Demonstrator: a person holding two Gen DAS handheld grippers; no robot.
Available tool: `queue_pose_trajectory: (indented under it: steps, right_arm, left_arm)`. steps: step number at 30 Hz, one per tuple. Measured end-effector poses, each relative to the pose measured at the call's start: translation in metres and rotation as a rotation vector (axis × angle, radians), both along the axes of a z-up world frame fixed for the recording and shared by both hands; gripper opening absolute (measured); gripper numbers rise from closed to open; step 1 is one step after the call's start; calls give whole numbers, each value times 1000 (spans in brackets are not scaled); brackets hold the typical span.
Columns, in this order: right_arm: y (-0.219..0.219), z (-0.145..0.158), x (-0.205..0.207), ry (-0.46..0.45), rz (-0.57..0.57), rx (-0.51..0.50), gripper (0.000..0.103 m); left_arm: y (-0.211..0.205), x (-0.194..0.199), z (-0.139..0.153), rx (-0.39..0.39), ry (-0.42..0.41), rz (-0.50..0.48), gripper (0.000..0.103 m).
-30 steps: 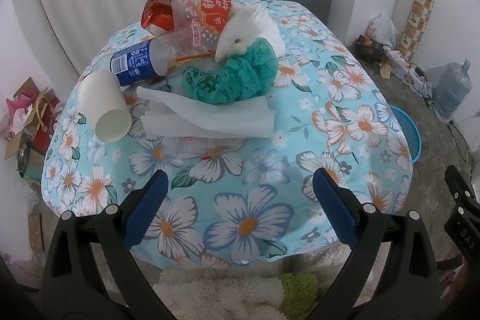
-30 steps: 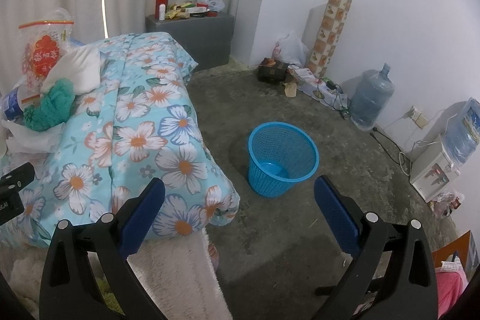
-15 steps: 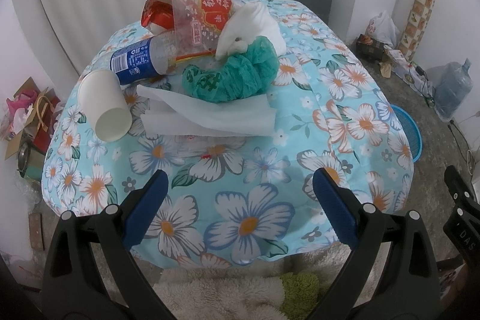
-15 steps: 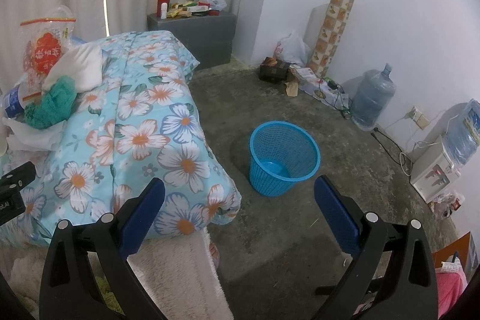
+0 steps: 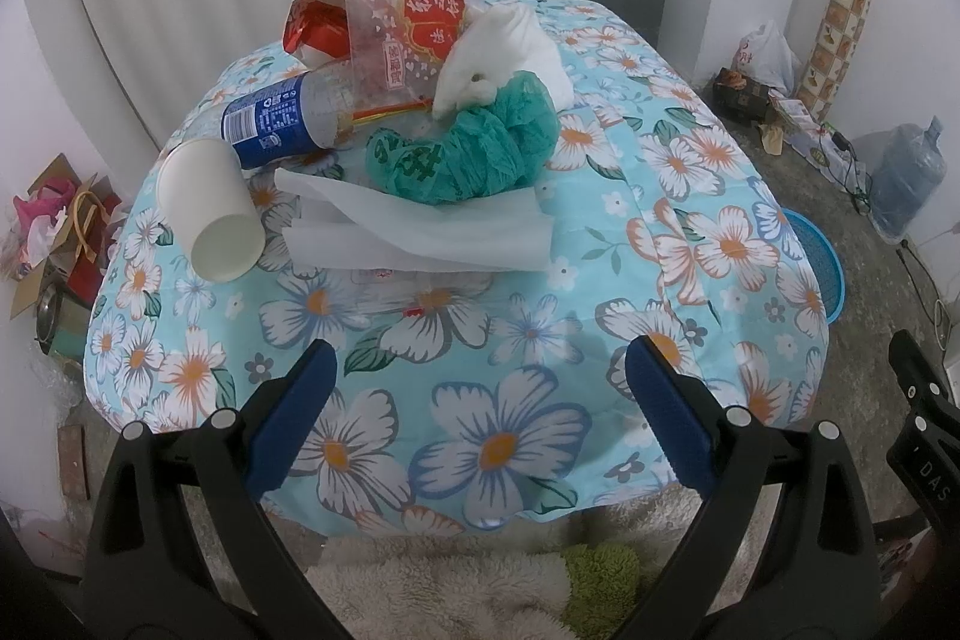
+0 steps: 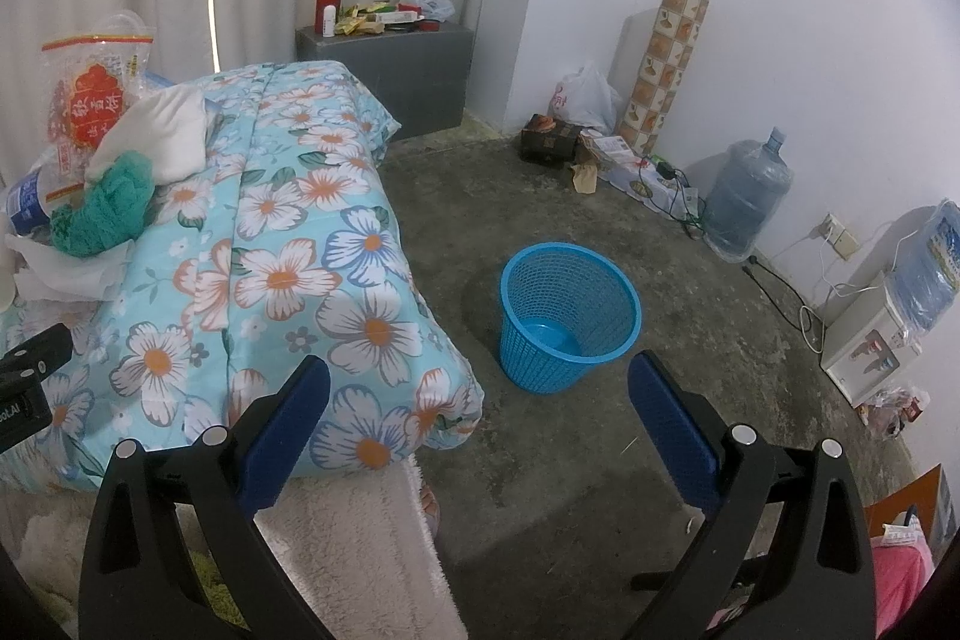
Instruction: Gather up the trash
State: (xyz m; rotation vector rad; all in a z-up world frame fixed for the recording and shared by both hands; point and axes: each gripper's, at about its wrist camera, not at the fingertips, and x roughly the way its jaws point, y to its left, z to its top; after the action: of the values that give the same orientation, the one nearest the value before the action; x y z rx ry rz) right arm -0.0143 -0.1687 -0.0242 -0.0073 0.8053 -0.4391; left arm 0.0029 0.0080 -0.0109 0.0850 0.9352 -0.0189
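Both your left gripper point(image 5: 474, 388) and right gripper point(image 6: 477, 403) hang wide open and empty, short of the trash pile around the teal mesh bundle point(image 5: 465, 148) on the floral-clothed counter point(image 5: 690, 196), so grabbing low could snag the cloth and topple the white paper cup point(image 5: 210, 208) beside it.

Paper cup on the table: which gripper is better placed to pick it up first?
Left. The left gripper is open and faces the paper cup; the right gripper is open too, but faces the blue basket.
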Motion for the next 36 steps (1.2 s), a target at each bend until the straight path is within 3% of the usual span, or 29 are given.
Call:
queue_pose_trajectory:
  steps: [26, 36]
  right_arm:
    - [-4, 0, -2, -1, -5, 2, 97]
    - [2, 9, 2, -56, 7, 39, 97]
  left_arm:
    - [2, -3, -3, 1, 5, 2, 93]
    - [31, 5, 19, -28, -81, -6, 93]
